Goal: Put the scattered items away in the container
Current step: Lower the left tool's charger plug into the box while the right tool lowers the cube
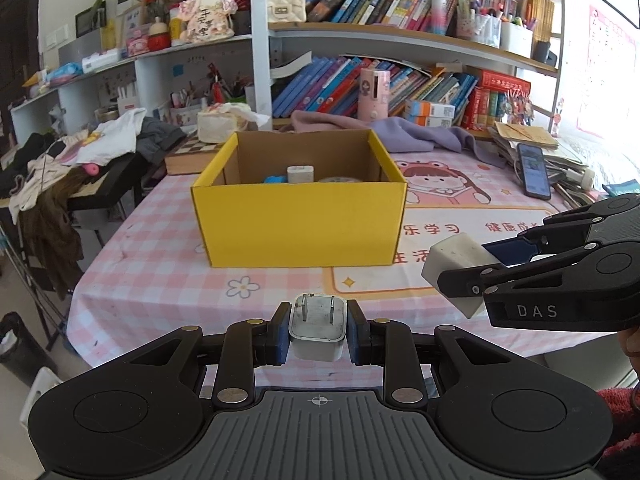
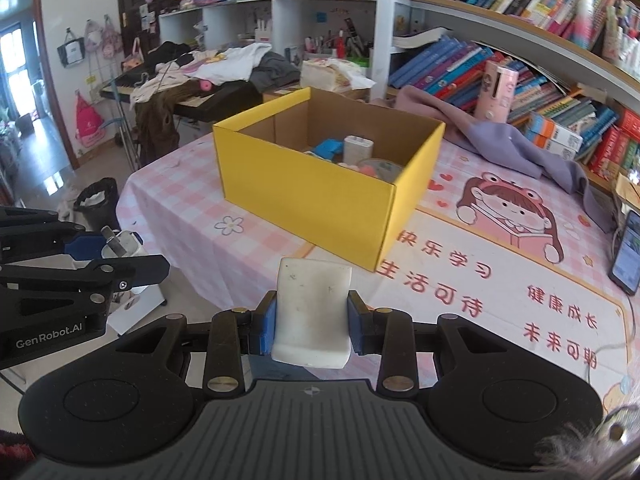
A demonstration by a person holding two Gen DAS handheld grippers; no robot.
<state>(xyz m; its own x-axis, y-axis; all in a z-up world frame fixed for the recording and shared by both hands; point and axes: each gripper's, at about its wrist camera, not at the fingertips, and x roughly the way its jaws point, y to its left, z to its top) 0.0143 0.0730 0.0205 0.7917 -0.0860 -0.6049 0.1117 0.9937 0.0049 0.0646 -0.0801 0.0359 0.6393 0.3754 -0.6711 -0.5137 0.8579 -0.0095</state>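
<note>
Covering the table: a pink-and-white checked cloth [image 1: 160,264] printed with flowers, a cartoon girl reading [image 2: 516,216] and red Chinese characters. Standing on it, toward the far side: yellow cardboard box [image 1: 300,224], open-topped, brown inside, already containing a white adapter block [image 1: 301,174], a blue item [image 1: 275,179] and a round tin, partly hidden by the wall. Clamped between the blue pads of the left gripper [image 1: 318,330]: white plug charger [image 1: 318,326], two prongs pointing up, held above the near table edge, short of the box. Clamped in the right gripper [image 2: 311,320]: white eraser-like block [image 2: 312,312], scuffed, likewise in the air and near the box's front corner. Lying behind the box: a lilac cloth [image 1: 420,132]. Resting at the right edge: a phone [image 1: 534,170], screen lit, beside stacked papers. Lining the wall: shelves packed with books [image 1: 360,0], pen holders and ornaments. Left of the table: a bench heaped with clothes [image 1: 100,144]; on the floor below, a black bin [image 2: 98,200].
</note>
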